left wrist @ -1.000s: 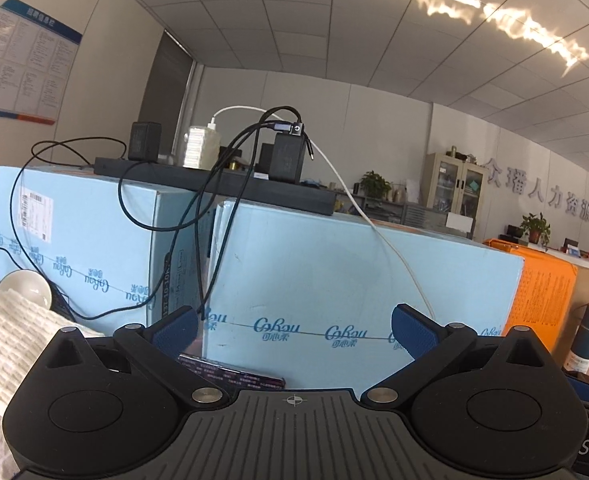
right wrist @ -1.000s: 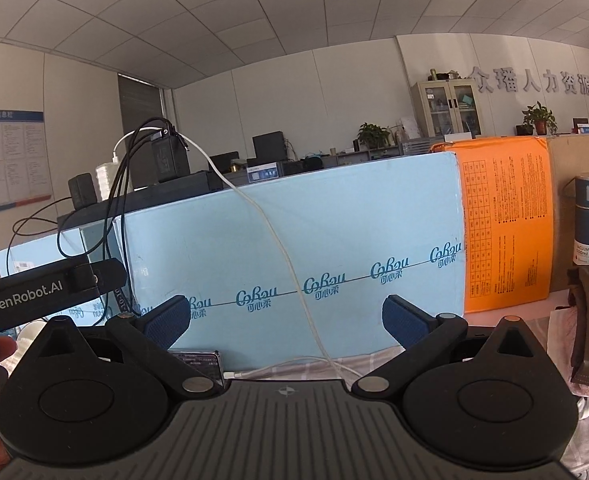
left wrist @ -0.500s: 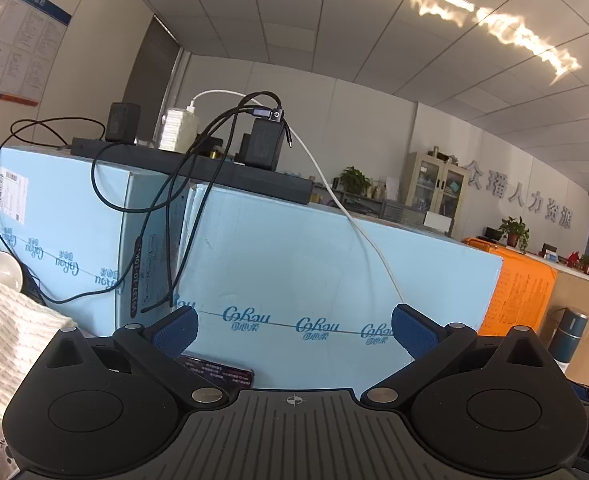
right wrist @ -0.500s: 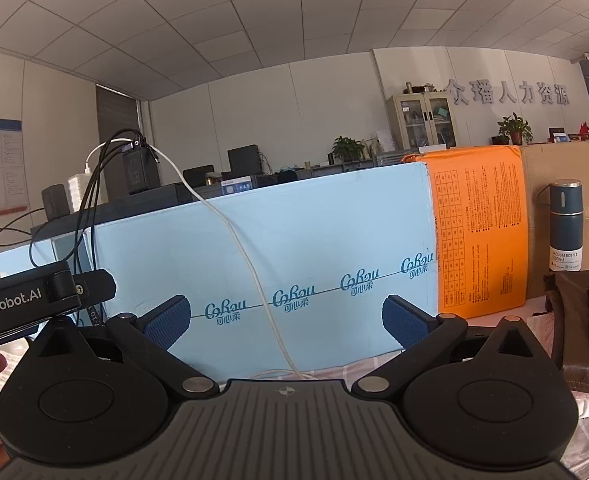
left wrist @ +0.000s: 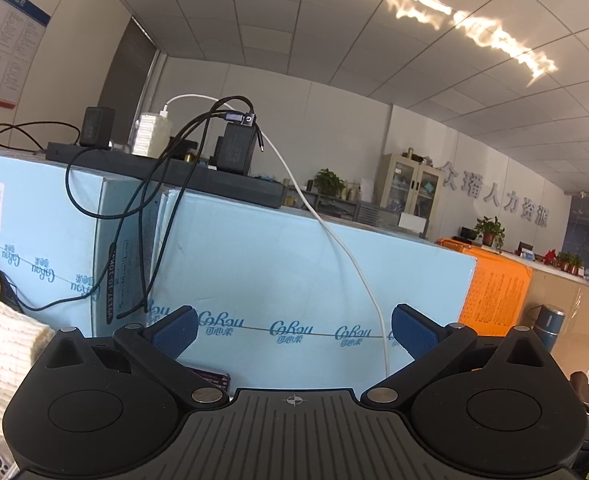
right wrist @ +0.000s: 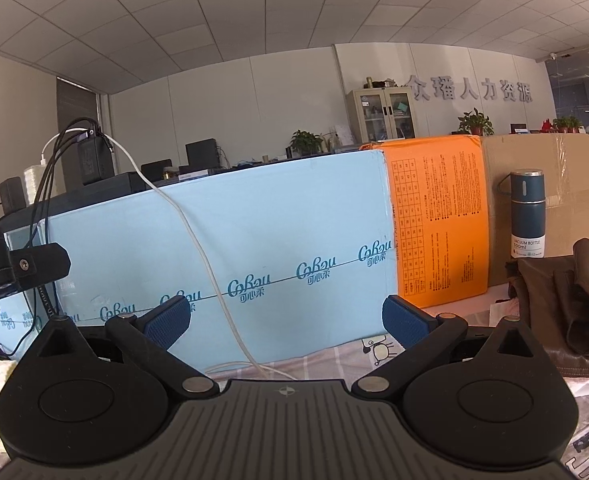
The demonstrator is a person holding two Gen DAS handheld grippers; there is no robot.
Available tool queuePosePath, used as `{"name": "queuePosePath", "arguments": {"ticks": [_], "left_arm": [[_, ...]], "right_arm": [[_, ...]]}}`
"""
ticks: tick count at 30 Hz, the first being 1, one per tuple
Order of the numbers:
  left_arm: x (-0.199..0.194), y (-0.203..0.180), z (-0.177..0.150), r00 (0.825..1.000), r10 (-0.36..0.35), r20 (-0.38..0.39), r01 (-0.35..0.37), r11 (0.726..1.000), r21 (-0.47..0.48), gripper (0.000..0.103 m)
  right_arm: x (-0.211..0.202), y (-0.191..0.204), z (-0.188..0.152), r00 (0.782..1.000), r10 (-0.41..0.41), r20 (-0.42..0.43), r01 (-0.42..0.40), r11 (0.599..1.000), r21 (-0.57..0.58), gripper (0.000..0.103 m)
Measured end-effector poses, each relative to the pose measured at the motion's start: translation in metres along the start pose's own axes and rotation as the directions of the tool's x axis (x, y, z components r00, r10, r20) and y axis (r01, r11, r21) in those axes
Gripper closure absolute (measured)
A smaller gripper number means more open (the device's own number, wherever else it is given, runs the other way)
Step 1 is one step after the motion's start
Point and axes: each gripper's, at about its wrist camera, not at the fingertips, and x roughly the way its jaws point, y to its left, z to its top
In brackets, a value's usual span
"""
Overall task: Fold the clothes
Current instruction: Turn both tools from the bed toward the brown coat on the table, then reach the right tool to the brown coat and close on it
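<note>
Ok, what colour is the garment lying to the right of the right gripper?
Dark brown garment; right wrist view shows it best.

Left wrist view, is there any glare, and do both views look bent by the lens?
Left wrist view: a streak of glare smears across the ceiling, and the blue boxes bow. Right wrist view: no such streak, ceiling evenly lit, the blue boxes' top edge curves, corners dark.

It was an office: a grid-tile ceiling [right wrist: 254,20], large raised lettering on the wall [right wrist: 470,90], a glass-door filing cabinet [right wrist: 380,114], potted plants [right wrist: 474,122], monitors [right wrist: 201,154] and a wall notice board [left wrist: 4,36].
</note>
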Motion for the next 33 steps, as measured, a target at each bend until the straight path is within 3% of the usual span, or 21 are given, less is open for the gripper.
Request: {"name": "queuePosePath", "arguments": {"ticks": [10, 16, 18, 25, 28, 31, 33], "left_arm": [[-0.025, 0.018, -0.013, 0.996, -0.093, -0.015, 0.093, 0.996, -0.011, 0.0], [-0.032, 0.023, -0.012, 0.994, -0.104, -0.012, 0.104, 0.994, -0.02, 0.0], [-0.033, 0.019, -0.013, 0.987, -0.161, -0.026, 0.161, 0.987, -0.014, 0.0], [-0.031, -0.005, -0.027, 0.918, -0.391, -0.057, 0.388, 0.92, -0.055, 0.0], [-0.022, -0.018, -0.041, 0.867, -0.492, -0.075, 0.484, 0.869, -0.105, 0.0], [-0.008, -0.032, -0.059, 0.801, -0.591, -0.095, 0.573, 0.803, -0.161, 0.0], [0.004, -0.037, -0.072, 0.769, -0.627, -0.127, 0.597, 0.775, -0.207, 0.0]], "right_arm": [[-0.043, -0.041, -0.009, 0.985, -0.173, 0.017, 0.174, 0.985, -0.006, 0.0], [-0.074, -0.068, -0.015, 0.94, -0.339, 0.034, 0.34, 0.938, -0.063, 0.0], [-0.086, -0.081, -0.014, 0.926, -0.375, 0.046, 0.378, 0.924, -0.067, 0.0], [-0.121, -0.139, -0.016, 0.894, -0.445, 0.043, 0.444, 0.895, 0.033, 0.0], [-0.137, -0.17, -0.02, 0.874, -0.481, 0.063, 0.473, 0.874, 0.113, 0.0], [-0.151, -0.207, -0.028, 0.867, -0.488, 0.101, 0.463, 0.864, 0.198, 0.0], [-0.149, -0.231, -0.038, 0.865, -0.489, 0.112, 0.462, 0.863, 0.203, 0.0]]}}
